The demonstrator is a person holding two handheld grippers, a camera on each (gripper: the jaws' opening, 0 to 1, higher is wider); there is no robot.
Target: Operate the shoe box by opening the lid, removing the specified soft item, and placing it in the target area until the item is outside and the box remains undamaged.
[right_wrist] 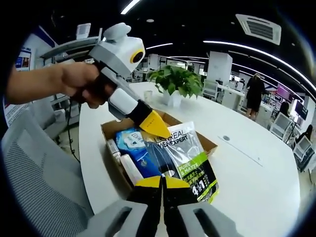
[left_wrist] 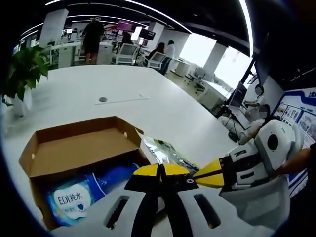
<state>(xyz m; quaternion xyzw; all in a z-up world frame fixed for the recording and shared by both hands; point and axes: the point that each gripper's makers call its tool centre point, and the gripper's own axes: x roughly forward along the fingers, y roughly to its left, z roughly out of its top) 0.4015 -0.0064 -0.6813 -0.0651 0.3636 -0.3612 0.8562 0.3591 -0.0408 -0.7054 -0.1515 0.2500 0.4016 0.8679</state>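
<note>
Table: large white round table (right_wrist: 256,182) in an open office.
Box: open brown cardboard shoe box (left_wrist: 74,148) on it.
Item: clear L'Oreal pouch (right_wrist: 190,158), half out of the box.
Right gripper (right_wrist: 162,181): fingers clamped on pouch.
Left gripper (left_wrist: 160,171): fingers together, empty.

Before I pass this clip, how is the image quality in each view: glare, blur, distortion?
Left gripper view: the windows blow out white, the white table bows under fisheye distortion, and the wet-wipes pack in the shoe box stays legible. Right gripper view: evenly lit, print on the L'Oreal pouch is sharp, the ceiling light strips curve, and the chair back nearby looks soft.
</note>
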